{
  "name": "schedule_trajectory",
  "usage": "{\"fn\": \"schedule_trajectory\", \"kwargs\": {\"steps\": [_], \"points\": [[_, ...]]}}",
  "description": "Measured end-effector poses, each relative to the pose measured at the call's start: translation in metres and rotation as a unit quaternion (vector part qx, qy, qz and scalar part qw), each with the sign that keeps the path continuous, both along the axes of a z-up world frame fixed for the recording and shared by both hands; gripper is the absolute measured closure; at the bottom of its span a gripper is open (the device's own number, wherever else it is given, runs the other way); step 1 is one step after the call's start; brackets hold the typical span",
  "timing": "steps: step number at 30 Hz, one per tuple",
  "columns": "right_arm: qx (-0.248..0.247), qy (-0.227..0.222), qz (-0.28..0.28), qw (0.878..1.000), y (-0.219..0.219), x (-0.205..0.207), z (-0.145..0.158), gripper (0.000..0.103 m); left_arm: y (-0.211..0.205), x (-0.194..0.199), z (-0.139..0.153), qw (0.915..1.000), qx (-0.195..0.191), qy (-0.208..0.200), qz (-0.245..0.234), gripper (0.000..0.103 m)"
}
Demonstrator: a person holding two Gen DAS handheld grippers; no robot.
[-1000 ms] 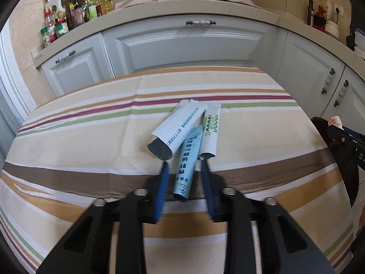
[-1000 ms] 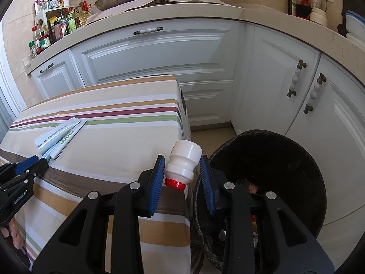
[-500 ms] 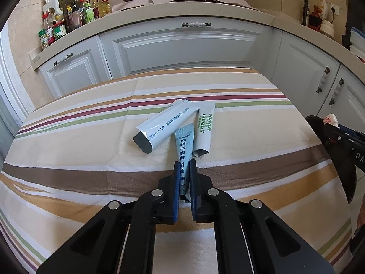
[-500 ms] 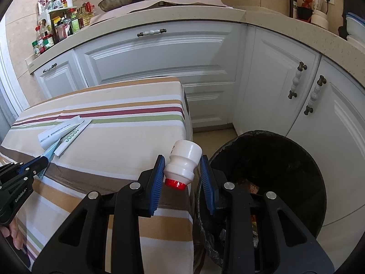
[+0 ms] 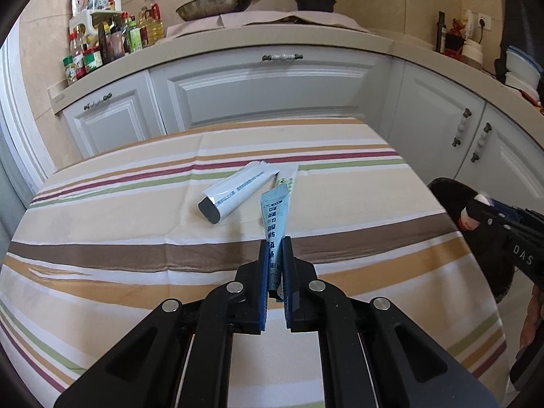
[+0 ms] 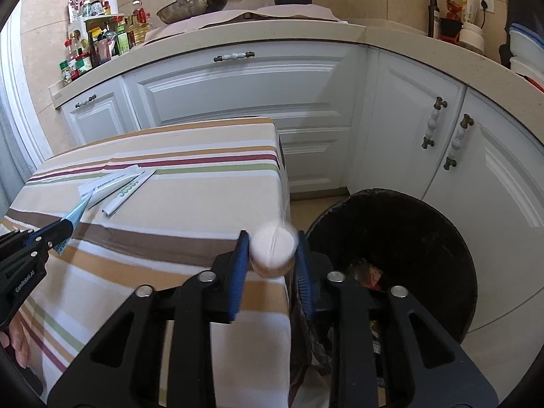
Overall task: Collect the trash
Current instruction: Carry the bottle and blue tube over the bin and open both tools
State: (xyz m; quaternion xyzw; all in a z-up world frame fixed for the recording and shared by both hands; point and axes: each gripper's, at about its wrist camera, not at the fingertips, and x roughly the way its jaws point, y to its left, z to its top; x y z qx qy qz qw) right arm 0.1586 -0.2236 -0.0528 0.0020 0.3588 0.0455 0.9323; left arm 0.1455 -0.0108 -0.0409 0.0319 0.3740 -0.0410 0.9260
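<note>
My left gripper is shut on a blue sachet and holds it lifted above the striped table. A white tube with a dark end and a white-green sachet lie flat on the cloth beyond it. My right gripper holds a small white bottle, blurred and tipped end-on to the camera, beside the table's right edge and left of the black trash bin. The jaws sit slightly wider than the bottle; contact is unclear.
White kitchen cabinets stand behind the table and wrap around to the right of the bin. The counter above carries spice jars, a wok and a pot. The bin holds some trash at its bottom.
My left gripper closed on the blue sachet and lifted it off the cloth. In the right gripper the white bottle has tipped from upright to end-on and looks blurred.
</note>
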Motion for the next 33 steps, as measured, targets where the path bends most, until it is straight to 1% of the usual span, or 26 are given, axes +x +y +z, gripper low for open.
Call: {"fn": "schedule_trajectory", "kwargs": {"steps": [4,7,13,23,27,33], "points": [[0.001,-0.003,-0.003,1.000,-0.004,-0.012,0.002,0.078,-0.010,-0.009,0.004,0.9999,0.000,-0.009,-0.011,0.095],[0.001,-0.001,-0.002,1.000,-0.005,-0.017,0.000,0.078,-0.014,-0.011,0.004,0.9999,0.001,-0.008,-0.012,0.095],[0.006,-0.009,-0.013,1.000,-0.013,-0.028,0.003,0.077,-0.026,-0.015,0.011,0.9995,0.005,-0.022,-0.023,0.095],[0.003,-0.023,-0.054,0.998,-0.055,-0.033,0.012,0.078,-0.075,-0.007,0.020,0.9969,-0.005,-0.043,-0.066,0.095],[0.001,-0.024,-0.072,0.997,-0.073,-0.034,0.012,0.078,-0.095,-0.006,0.023,0.9953,-0.003,-0.053,-0.081,0.095],[0.000,-0.027,-0.095,0.995,-0.100,-0.036,0.013,0.078,-0.126,-0.001,0.024,0.9932,-0.007,-0.054,-0.103,0.095]]}}
